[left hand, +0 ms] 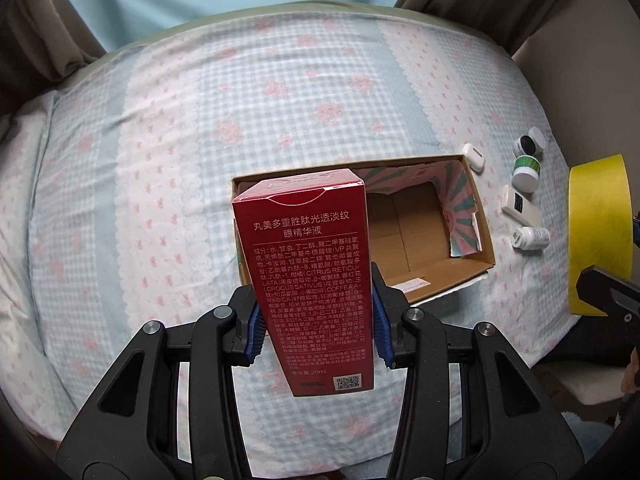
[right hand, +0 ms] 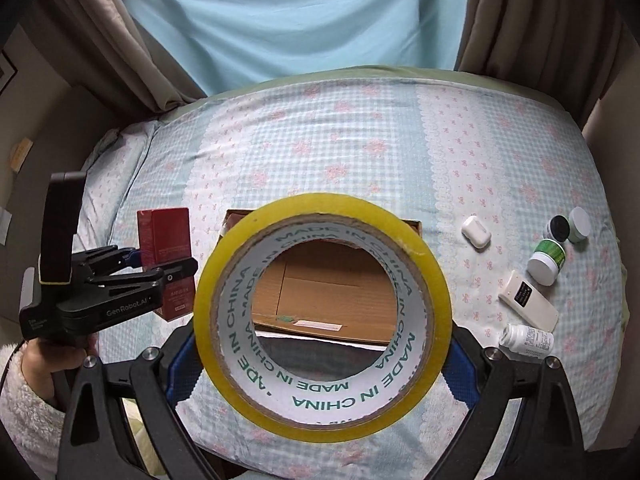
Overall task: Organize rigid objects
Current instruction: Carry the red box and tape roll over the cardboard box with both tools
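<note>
My left gripper [left hand: 316, 320] is shut on a tall red cosmetics box [left hand: 308, 264], held upright in the air near the left end of an open cardboard box [left hand: 420, 240] on the bed. My right gripper [right hand: 320, 364] is shut on a yellow tape roll [right hand: 428, 304], held on edge in front of the cardboard box [right hand: 320, 296], whose floor shows through the roll's hole. In the right wrist view the left gripper [right hand: 132, 264] and red box [right hand: 168, 236] are at the left. The tape roll [left hand: 596, 216] shows at the right edge of the left wrist view.
Right of the cardboard box lie a white earbud case [right hand: 476, 231], two small jars [right hand: 568, 224], a green-banded white jar [right hand: 546, 262], a flat white tube [right hand: 528, 305] and a white pill bottle [right hand: 528, 340]. Curtains [right hand: 120, 40] hang behind the bed.
</note>
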Available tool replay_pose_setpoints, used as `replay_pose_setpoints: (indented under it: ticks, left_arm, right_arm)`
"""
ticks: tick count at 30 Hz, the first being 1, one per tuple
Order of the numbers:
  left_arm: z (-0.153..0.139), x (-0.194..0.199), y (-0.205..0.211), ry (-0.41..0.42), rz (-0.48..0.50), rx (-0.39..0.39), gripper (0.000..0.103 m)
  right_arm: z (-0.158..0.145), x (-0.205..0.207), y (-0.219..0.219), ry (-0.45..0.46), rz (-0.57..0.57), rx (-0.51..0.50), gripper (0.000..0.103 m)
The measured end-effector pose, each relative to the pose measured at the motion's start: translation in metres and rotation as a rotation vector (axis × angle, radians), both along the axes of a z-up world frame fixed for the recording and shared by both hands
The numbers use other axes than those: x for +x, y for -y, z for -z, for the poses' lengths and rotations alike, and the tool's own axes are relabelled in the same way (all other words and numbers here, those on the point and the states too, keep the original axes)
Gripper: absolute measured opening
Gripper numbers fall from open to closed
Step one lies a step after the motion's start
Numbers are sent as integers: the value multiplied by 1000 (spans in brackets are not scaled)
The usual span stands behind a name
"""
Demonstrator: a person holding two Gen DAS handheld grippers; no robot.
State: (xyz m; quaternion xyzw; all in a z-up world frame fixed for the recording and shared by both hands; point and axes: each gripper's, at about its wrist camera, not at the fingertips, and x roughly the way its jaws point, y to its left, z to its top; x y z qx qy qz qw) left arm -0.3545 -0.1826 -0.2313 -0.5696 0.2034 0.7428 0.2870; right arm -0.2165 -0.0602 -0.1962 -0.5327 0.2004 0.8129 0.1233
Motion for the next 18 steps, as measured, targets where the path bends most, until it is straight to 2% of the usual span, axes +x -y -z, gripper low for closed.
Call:
replay_pose_setpoints:
  ticks: [6,10,13,16,18]
  left_arm:
    - [38,-22,-14,25,24,-65,39]
    - [76,-30,-29,68,50,-134,39]
    - [106,-36,-40,99,66,-180,39]
    - [131,-44,-46,143,73,-210,39]
    - [143,-48,-50,155,86,-233,39]
  right_arm:
    - [50,-38,4,66,-126,-10,96]
    - [93,-57,11,142,-252,54,96]
    - [122,-65,7,180,-248,76,96]
    - [148,-70,-5,213,-216,19,96]
    - [161,-74,-7,237,-228,17,96]
